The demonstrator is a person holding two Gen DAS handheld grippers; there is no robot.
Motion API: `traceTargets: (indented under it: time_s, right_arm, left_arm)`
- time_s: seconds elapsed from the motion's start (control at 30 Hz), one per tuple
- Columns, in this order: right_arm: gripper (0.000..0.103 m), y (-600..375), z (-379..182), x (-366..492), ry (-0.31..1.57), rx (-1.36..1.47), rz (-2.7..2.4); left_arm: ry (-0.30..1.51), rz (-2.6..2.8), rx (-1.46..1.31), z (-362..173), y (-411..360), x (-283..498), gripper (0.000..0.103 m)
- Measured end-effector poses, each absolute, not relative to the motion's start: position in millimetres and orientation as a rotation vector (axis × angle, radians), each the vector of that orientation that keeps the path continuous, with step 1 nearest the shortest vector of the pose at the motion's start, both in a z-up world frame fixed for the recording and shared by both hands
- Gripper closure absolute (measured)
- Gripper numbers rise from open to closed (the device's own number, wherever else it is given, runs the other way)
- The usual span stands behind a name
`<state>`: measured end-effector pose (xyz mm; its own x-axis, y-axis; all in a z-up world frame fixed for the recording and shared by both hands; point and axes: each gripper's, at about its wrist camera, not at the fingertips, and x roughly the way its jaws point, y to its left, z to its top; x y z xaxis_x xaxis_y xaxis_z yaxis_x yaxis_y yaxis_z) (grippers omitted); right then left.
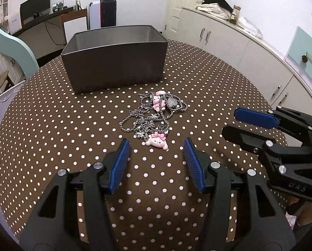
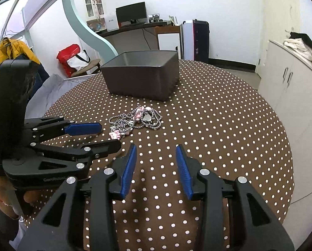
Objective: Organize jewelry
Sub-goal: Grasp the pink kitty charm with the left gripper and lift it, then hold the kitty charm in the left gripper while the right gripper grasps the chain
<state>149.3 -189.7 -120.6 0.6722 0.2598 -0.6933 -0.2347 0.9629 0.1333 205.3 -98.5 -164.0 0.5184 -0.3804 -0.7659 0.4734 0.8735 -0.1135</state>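
Note:
A tangle of silver chain necklaces (image 1: 154, 115) (image 2: 135, 120) with pink bear charms (image 1: 157, 142) lies in the middle of the round table with a brown polka-dot cloth (image 1: 72, 125) (image 2: 218, 125). Behind it stands an open grey metal box (image 1: 114, 62) (image 2: 143, 79); its floor is hidden from me. My left gripper (image 1: 156, 141) (image 2: 110, 136) hovers open just short of the pile, the nearest charm showing between its blue pads. My right gripper (image 2: 155, 146) (image 1: 230, 121) is open to the right of the pile, with nothing between its fingers.
White cabinets (image 1: 250, 48) run along the right of the table. A grey cloth (image 2: 49, 87) drapes past the table's left edge, with a chair and a red bag (image 2: 70, 60) beyond. A desk with a monitor (image 2: 131, 13) stands at the back wall.

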Motion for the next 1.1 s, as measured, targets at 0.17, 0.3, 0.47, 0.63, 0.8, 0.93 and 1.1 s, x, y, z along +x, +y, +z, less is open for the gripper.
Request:
traceTargets:
  time_s: [0.17,0.3,0.47,0.63,0.8,0.93,1.1]
  right_arm:
    - [0.063,-193.6,-120.1,148.7,0.784,0.047,0.289]
    - [0.063,-198.0,-121.6,149.8,0.785,0.051,0.292]
    - [0.062,-198.7,-122.7,152.6,0.796,0.053,0.291]
    - [0.062,-194.7,-123.2,154.9,0.799,0.041,0.288]
    - [0.062,-185.1,-122.6,156.8,0.806,0.019,0.295]
    - [0.062,-171.3,-122.1,161.5,0.811,-0.007,0.318]
    - [0.062,-151.1,-123.0,168.9,0.82,-0.047,0.348]
  left_arm:
    - [0.896,-0.513,0.139,-164.7,-112.5,207.5,0.056]
    - [0.896,-0.495,0.182,-166.8,-117.2,209.2,0.066]
    - [0.887,-0.474,0.214,-165.9,-118.9,211.8,0.08]
    - [0.887,-0.491,0.179,-164.9,-107.4,206.6,0.08]
    - [0.893,-0.48,0.139,-163.9,-80.0,197.9,0.08]
    - [0.895,-0.465,0.118,-164.8,-57.0,191.5,0.08]
    - [0.886,-0.436,0.073,-162.6,-32.1,189.6,0.08]
